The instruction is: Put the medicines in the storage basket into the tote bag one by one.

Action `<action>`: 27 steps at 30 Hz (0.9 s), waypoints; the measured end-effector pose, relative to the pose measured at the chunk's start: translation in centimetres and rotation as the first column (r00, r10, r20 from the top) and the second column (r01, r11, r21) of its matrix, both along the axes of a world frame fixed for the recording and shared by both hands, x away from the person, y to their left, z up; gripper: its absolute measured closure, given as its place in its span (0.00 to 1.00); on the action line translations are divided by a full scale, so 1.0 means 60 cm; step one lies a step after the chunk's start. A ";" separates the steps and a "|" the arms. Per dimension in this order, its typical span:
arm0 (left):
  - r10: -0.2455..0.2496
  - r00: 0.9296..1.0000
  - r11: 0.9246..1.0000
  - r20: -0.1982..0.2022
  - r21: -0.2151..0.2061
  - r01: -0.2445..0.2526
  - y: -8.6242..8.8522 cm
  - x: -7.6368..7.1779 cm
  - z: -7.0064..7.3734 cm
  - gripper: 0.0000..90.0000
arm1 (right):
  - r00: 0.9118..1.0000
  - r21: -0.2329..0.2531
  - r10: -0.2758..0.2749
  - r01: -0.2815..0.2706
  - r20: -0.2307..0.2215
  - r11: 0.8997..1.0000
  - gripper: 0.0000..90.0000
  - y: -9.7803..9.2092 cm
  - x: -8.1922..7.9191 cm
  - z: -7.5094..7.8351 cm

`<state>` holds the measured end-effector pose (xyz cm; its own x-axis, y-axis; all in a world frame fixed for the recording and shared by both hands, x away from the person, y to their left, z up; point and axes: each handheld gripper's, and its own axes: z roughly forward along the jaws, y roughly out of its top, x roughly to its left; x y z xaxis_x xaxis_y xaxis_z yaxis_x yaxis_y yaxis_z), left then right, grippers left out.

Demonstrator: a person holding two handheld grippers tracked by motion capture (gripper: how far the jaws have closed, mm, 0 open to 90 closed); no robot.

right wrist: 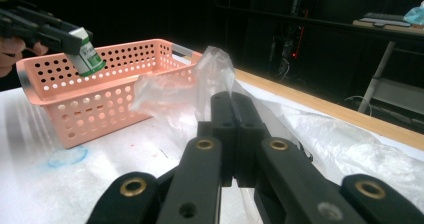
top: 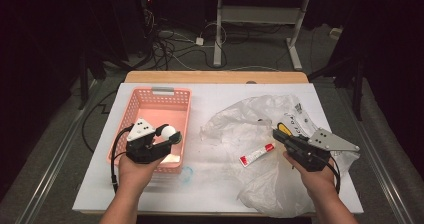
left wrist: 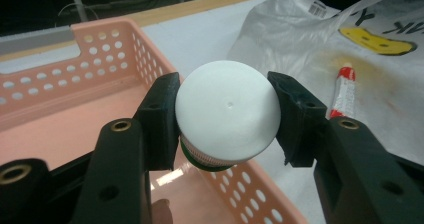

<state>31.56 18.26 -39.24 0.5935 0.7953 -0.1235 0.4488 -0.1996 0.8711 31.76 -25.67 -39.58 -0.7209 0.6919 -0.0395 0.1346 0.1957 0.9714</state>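
A small bottle [top: 169, 131] with a white cap and green label hangs over the right side of the pink perforated basket [top: 150, 96]. My left gripper [top: 170, 135] is shut on the bottle [left wrist: 227, 116], one jaw on each side of its cap. The right gripper view shows it tilted above the basket's near rim [right wrist: 100, 109]. My right gripper [top: 276, 132] is shut, its jaws pressed together on a fold of the clear plastic bag [right wrist: 215, 69]. The bag [top: 250, 116] lies crumpled across the right half of the table. A red and white tube [top: 256, 154] rests on it.
The white table cover [top: 210, 91] has a faint blue ring mark [top: 186, 174] just in front of the basket. The bag carries a yellow print [left wrist: 377, 39] and a barcode label. Beyond the far wooden edge are cables and desk legs on the floor.
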 end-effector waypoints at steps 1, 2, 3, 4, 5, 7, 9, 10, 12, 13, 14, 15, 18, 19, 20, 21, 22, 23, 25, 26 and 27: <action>0.000 1.000 1.000 0.005 -0.016 0.000 0.001 -0.001 0.004 0.54 | 1.000 0.002 -0.002 0.002 0.002 1.000 1.00 0.000 0.000 0.001; 0.000 1.000 0.999 0.009 -0.036 0.001 0.002 -0.004 0.007 0.54 | 1.000 0.011 -0.005 0.005 0.001 1.000 1.00 0.000 -0.001 0.004; -0.003 1.000 0.999 0.012 -0.049 0.003 0.002 -0.008 0.010 0.54 | 1.000 0.020 -0.006 0.006 0.002 1.000 1.00 -0.001 -0.003 0.006; -0.008 1.000 0.999 0.014 -0.053 0.008 0.000 -0.011 0.011 0.54 | 1.000 0.025 -0.005 0.005 0.006 1.000 1.00 -0.001 -0.005 0.008; -0.018 1.000 0.999 0.017 -0.051 0.019 -0.003 -0.013 0.013 0.54 | 1.000 0.020 -0.003 0.003 0.009 1.000 1.00 -0.001 -0.006 0.008; -0.031 0.999 0.998 0.022 -0.050 0.032 -0.007 -0.014 0.017 0.54 | 1.000 0.014 -0.001 0.001 0.012 1.000 1.00 0.001 -0.006 0.008; -0.038 0.999 0.998 0.029 -0.046 0.039 -0.013 -0.016 0.021 0.54 | 1.000 0.012 0.001 -0.001 0.013 1.000 1.00 0.002 -0.004 0.009; -0.045 0.999 0.997 0.026 -0.060 0.046 -0.015 -0.016 0.021 0.54 | 1.000 0.019 0.000 0.000 0.012 1.000 1.00 0.002 -0.004 0.010; -0.065 0.998 0.995 0.017 -0.076 0.066 -0.022 -0.018 0.019 0.54 | 1.000 0.021 0.000 -0.001 0.008 1.000 1.00 0.003 -0.005 0.009; -0.075 0.997 0.995 0.019 -0.071 0.076 -0.028 -0.019 0.019 0.54 | 1.000 0.018 0.003 -0.003 0.007 1.000 1.00 0.004 -0.004 0.007; -0.087 0.996 0.994 0.023 -0.063 0.088 -0.034 -0.019 0.019 0.54 | 1.000 0.013 0.005 -0.005 0.006 1.000 1.00 0.004 -0.003 0.006; -0.096 0.995 0.994 0.026 -0.056 0.097 -0.039 -0.020 0.020 0.54 | 1.000 0.007 0.006 -0.006 0.007 1.000 1.00 0.005 -0.002 0.005; -0.117 0.993 0.991 0.021 -0.069 0.119 -0.051 -0.021 0.018 0.54 | 1.000 0.003 0.003 -0.003 0.010 1.000 1.00 0.005 -0.001 0.006; -0.125 0.992 0.990 0.017 -0.069 0.126 -0.056 -0.023 0.017 0.54 | 1.000 0.010 0.001 -0.001 0.010 1.000 1.00 0.004 -0.002 0.007; -0.135 0.991 0.988 0.016 -0.070 0.136 -0.060 -0.023 0.017 0.54 | 1.000 0.012 0.002 -0.002 0.011 1.000 1.00 0.004 -0.003 0.008; -0.143 0.990 0.987 0.017 -0.075 0.144 -0.063 -0.024 0.017 0.54 | 1.000 0.011 0.005 -0.006 0.016 1.000 1.00 0.003 -0.003 0.009; -0.150 0.988 0.986 0.026 -0.074 0.152 -0.067 -0.024 0.017 0.54 | 1.000 0.011 0.006 -0.007 0.016 1.000 1.00 0.003 -0.002 0.009; -0.153 0.988 0.985 0.034 -0.070 0.155 -0.071 -0.025 0.017 0.54 | 1.000 0.011 0.005 -0.005 0.015 1.000 1.00 0.004 -0.002 0.008; -0.160 0.987 0.985 0.032 -0.064 0.162 -0.078 -0.025 0.016 0.54 | 1.000 0.011 0.004 -0.004 0.014 1.000 1.00 0.005 -0.002 0.008; -0.165 0.986 0.984 0.029 -0.063 0.167 -0.082 -0.025 0.014 0.54 | 1.000 0.012 0.003 -0.003 0.012 1.000 1.00 0.004 -0.004 0.009; -0.171 0.985 0.983 0.026 -0.063 0.172 -0.086 -0.026 0.013 0.54 | 1.000 0.012 0.004 -0.004 0.015 1.000 1.00 0.004 -0.005 0.010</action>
